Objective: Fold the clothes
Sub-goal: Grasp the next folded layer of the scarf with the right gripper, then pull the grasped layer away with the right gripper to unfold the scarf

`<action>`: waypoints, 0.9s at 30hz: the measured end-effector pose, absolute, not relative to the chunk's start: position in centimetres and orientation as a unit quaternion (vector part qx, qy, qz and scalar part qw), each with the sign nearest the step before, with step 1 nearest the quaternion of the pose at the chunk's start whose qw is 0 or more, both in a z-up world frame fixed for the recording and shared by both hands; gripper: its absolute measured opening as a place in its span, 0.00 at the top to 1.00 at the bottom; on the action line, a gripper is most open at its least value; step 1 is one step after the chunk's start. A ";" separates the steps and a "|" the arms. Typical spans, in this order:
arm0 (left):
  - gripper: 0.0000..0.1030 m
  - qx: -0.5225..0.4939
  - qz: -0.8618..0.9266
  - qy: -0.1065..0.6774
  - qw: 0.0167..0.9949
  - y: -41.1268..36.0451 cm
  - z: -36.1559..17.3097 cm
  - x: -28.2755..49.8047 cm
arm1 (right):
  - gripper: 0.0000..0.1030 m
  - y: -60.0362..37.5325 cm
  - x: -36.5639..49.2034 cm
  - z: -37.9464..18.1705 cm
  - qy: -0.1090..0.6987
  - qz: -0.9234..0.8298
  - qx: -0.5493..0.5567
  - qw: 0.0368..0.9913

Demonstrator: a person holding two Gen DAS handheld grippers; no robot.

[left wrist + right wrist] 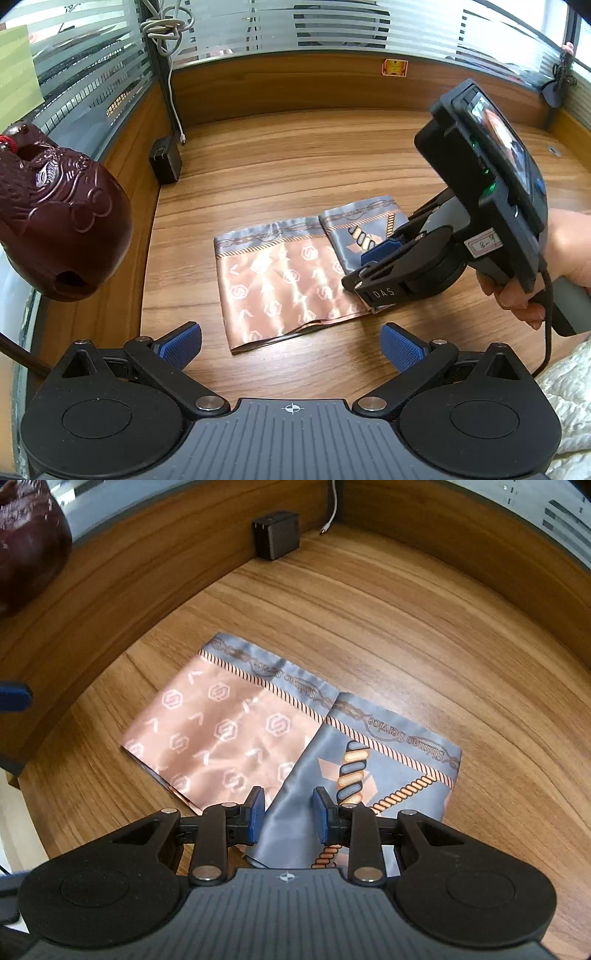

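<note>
A satin scarf [280,273] [221,723], peach with white hexagon marks and a grey chain border, lies folded on the wooden desk [295,166]. Its right end is turned over as a grey flap [362,218] [388,760] with a rope print. My right gripper [289,808] [376,258] sits low over the near edge of that flap, jaws partly apart, the fabric running beneath them. My left gripper [291,345] hovers open just in front of the scarf's near edge, nothing between its blue pads [183,347].
A dark red carved figure [55,221] [29,542] stands on the left ledge. A black power adapter [165,159] [277,533] and a white cable [173,92] sit in the far left corner. Wooden partitions wall the desk. A hand [524,295] holds the right gripper.
</note>
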State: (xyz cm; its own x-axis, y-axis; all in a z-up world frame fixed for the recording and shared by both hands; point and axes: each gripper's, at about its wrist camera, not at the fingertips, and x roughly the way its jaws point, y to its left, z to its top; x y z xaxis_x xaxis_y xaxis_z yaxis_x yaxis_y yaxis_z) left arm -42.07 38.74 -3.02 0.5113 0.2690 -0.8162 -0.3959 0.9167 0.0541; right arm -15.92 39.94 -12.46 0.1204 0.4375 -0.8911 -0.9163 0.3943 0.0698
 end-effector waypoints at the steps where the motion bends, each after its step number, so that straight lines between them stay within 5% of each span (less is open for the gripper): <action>1: 0.00 -0.069 0.191 0.456 0.866 38.8 -3.0 -42.1 | 0.83 39.9 -16.0 -12.4 0.450 0.482 -0.267 0.702; 2: 0.00 -0.068 0.191 0.456 0.866 38.8 -3.0 -42.1 | 1.00 39.9 -15.9 -12.3 0.447 0.482 -0.268 0.704; 11: 0.00 -0.060 0.169 0.460 0.870 38.6 -3.5 -41.0 | 0.99 35.1 -13.3 -8.8 0.449 0.455 -0.185 0.747; 27: 0.00 -0.032 0.116 0.462 0.878 38.1 -4.5 -36.9 | 0.94 26.2 -9.5 -9.6 0.451 0.300 -0.202 0.816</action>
State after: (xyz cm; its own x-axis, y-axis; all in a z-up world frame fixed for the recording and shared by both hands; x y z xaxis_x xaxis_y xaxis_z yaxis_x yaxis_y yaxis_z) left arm -36.87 38.13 -4.46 0.5456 0.1731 -0.8200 -0.2331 0.9712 0.0499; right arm -9.50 26.24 -9.59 0.4140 0.3071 -0.8569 -0.6719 0.7382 -0.0601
